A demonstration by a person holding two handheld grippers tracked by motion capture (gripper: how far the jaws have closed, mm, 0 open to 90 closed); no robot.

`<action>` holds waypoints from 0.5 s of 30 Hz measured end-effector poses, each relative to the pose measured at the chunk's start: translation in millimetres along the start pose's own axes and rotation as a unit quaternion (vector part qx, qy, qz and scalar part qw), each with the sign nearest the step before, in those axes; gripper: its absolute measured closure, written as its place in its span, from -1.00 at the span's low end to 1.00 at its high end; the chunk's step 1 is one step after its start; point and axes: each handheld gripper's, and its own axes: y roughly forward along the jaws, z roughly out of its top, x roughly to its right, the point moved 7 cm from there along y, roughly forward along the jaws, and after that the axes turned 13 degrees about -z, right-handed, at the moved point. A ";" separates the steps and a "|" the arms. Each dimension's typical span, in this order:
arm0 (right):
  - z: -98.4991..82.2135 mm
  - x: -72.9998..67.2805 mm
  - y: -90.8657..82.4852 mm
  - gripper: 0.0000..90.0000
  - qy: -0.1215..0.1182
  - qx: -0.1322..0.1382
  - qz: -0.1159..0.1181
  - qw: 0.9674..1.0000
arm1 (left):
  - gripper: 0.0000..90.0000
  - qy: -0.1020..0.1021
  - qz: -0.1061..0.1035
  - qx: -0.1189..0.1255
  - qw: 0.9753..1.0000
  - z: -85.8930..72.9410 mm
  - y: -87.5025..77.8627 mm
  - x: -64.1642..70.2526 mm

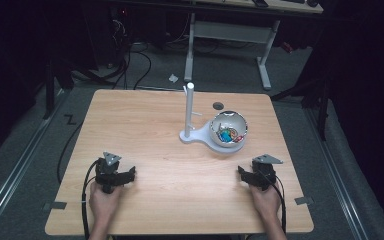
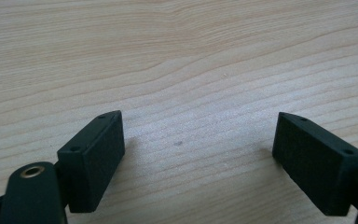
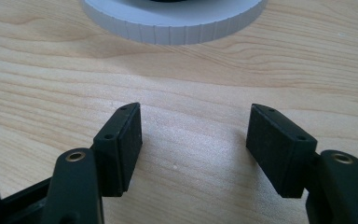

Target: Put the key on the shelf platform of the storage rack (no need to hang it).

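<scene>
On the table (image 1: 155, 130), both tools gape wide, holding nothing

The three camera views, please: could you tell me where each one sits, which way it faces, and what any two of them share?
High view: above the person's side, facing forward and down on the light wooden table; both hands, left gripper and right gripper show.
Left gripper view: rides the left gripper, facing bare tabletop between open jaws.
Right gripper view: rides the right gripper, facing the round white stand base.
Shared: high and right gripper views both show that base.
</scene>
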 end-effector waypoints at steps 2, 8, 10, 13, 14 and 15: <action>-0.1 0.2 0.0 -0.21 0.001 0.000 -0.002 1.000 | -0.62 0.000 0.000 0.000 1.000 -0.1 -0.1 0.0; -0.4 1.0 -0.1 -0.21 0.005 0.000 -0.005 1.000 | -0.62 -0.001 0.000 0.001 1.000 0.0 0.0 0.0; -0.5 1.0 -0.1 -0.21 0.005 0.000 -0.005 1.000 | -0.62 -0.001 0.000 0.001 1.000 0.0 0.0 0.0; -0.5 1.0 -0.1 -0.21 0.005 0.000 -0.005 1.000 | -0.62 -0.001 0.000 0.001 1.000 0.0 0.0 0.0; -0.4 1.0 -0.1 -0.22 0.005 0.000 -0.005 1.000 | -0.62 -0.001 0.000 0.001 1.000 0.0 0.0 0.0; -0.4 1.0 -0.1 -0.22 0.005 0.000 -0.005 1.000 | -0.62 -0.001 0.000 0.001 1.000 0.0 0.0 0.0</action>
